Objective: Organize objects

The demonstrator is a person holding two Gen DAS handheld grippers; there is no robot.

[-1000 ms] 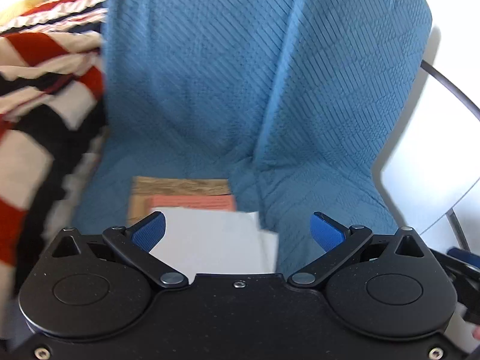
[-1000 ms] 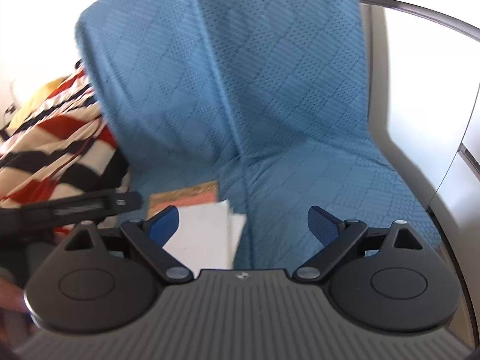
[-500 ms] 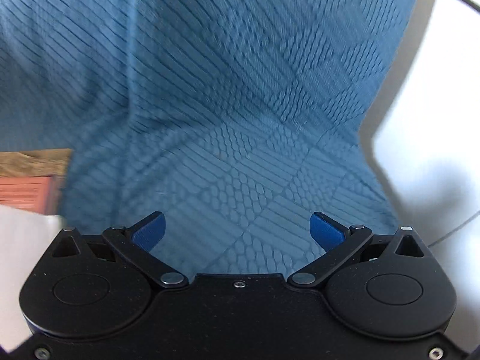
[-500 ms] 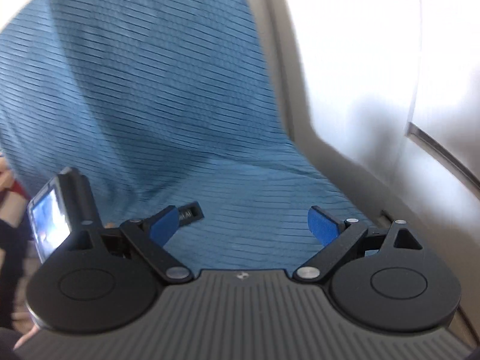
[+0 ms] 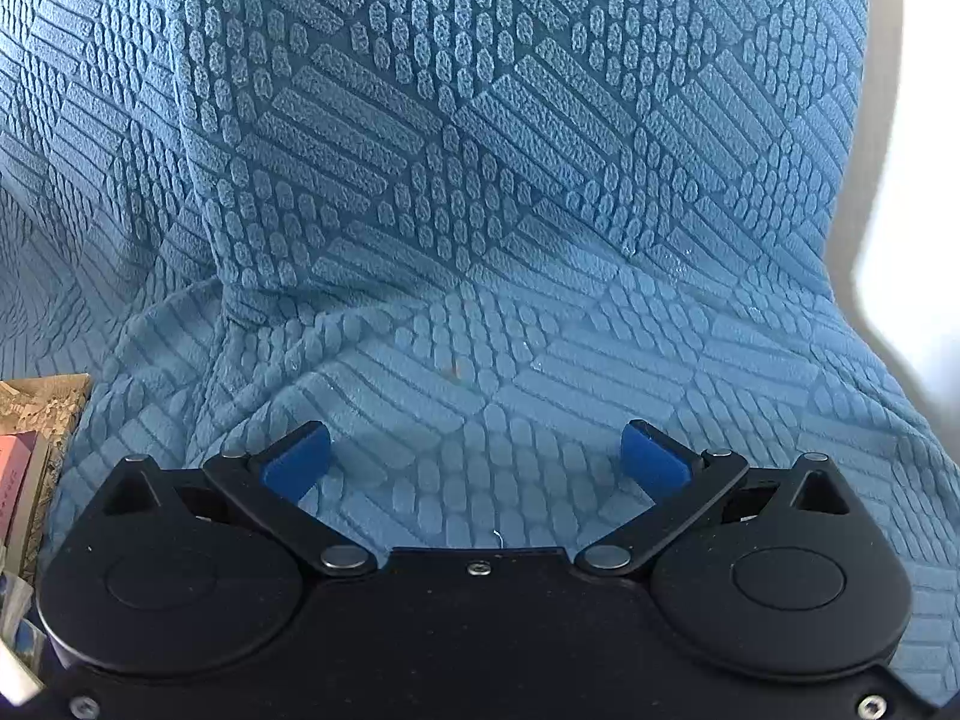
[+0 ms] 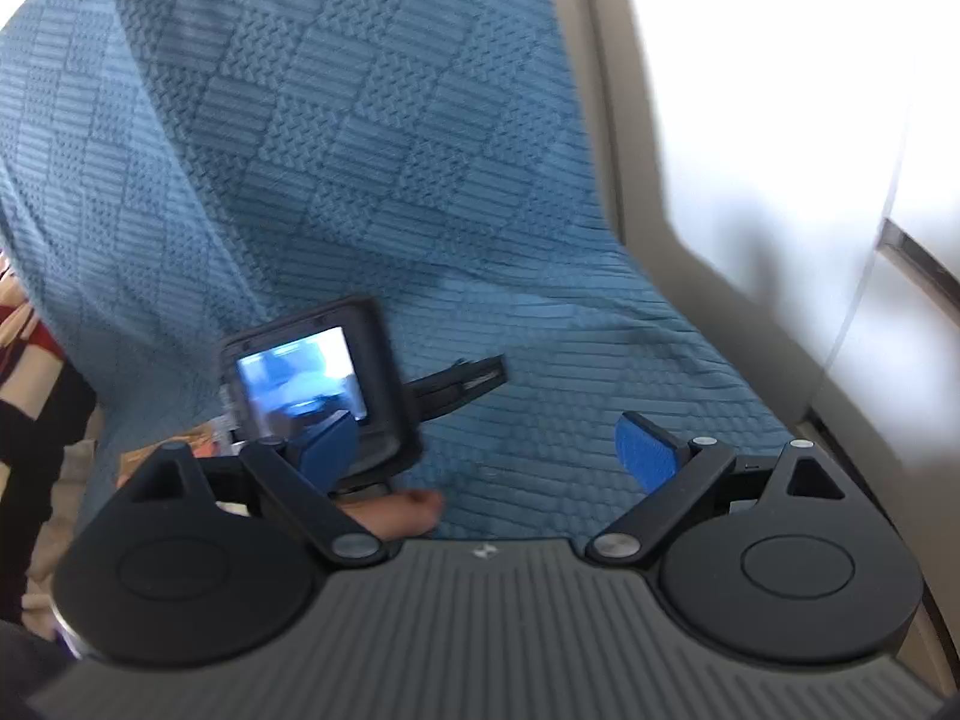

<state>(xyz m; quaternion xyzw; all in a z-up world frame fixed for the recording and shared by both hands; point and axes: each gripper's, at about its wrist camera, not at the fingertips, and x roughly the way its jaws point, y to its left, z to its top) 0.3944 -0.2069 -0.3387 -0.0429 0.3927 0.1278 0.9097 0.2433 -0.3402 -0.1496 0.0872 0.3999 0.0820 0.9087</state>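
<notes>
Both the left gripper (image 5: 474, 459) and the right gripper (image 6: 486, 450) are staying apart and empty, now sitting closer over the blue textured quilted cover (image 5: 510, 210). The white paper is gone from the left view, and the brown and pink books (image 5: 27, 450) are being cut off at the edge.

one blue cover (image 5: 480, 180), two claws (image 5: 474, 462)

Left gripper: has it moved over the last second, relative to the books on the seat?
Yes. The left gripper swung right: the books, earlier centred ahead, now sit at the left edge.
</notes>
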